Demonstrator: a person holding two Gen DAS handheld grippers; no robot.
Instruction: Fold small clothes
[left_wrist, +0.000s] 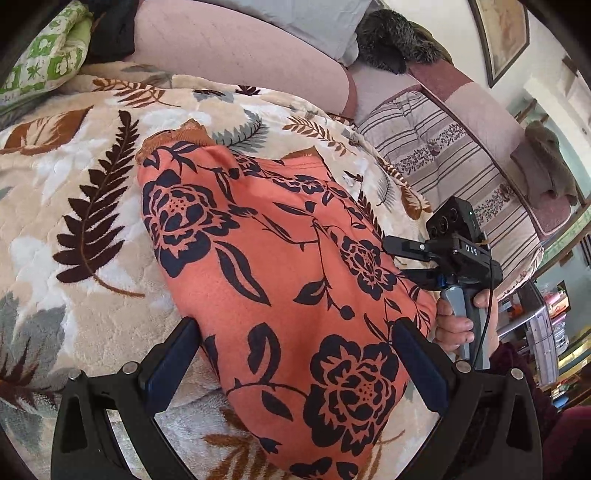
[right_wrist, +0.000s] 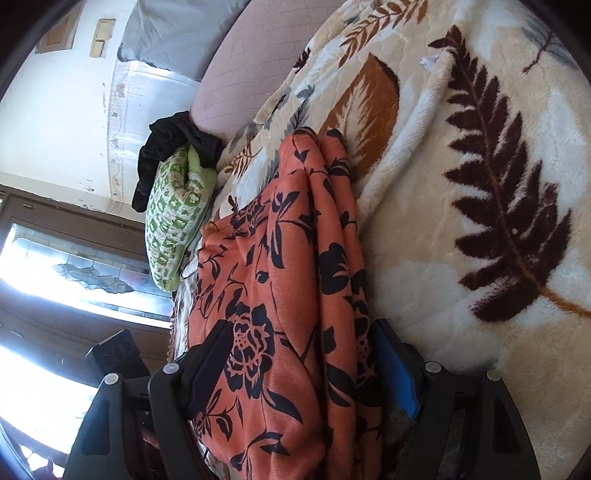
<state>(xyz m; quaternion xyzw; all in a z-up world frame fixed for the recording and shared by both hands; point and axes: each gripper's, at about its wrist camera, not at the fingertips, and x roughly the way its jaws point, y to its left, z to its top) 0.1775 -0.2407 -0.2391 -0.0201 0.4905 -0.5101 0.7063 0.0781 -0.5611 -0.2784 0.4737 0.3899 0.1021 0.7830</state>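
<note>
On the blanket (left_wrist: 92, 206), cream plush with dark fern and brown leaf print, lies the garment (left_wrist: 280, 280): orange cloth with navy roses, spread in a long strip, one brown-trimmed end at the far side.

Left gripper (left_wrist: 295, 365): fingers wide, one either side of the garment's near end. Cloth runs between them and bulges up; pads not seen pressing it.

Right gripper (right_wrist: 303, 365): fingers wide, blue pad on the right one. Folded, doubled-up garment passes between them. Pads apart from the cloth as far as can be told. From the left wrist view this gripper sits at the garment's right edge, a hand (left_wrist: 458, 328) round its grey handle.

Beyond: green-patterned bundle (right_wrist: 173, 225) with dark cloth (right_wrist: 173, 147) on top, pink cushion (left_wrist: 236, 55), striped mattress (left_wrist: 436, 158).
</note>
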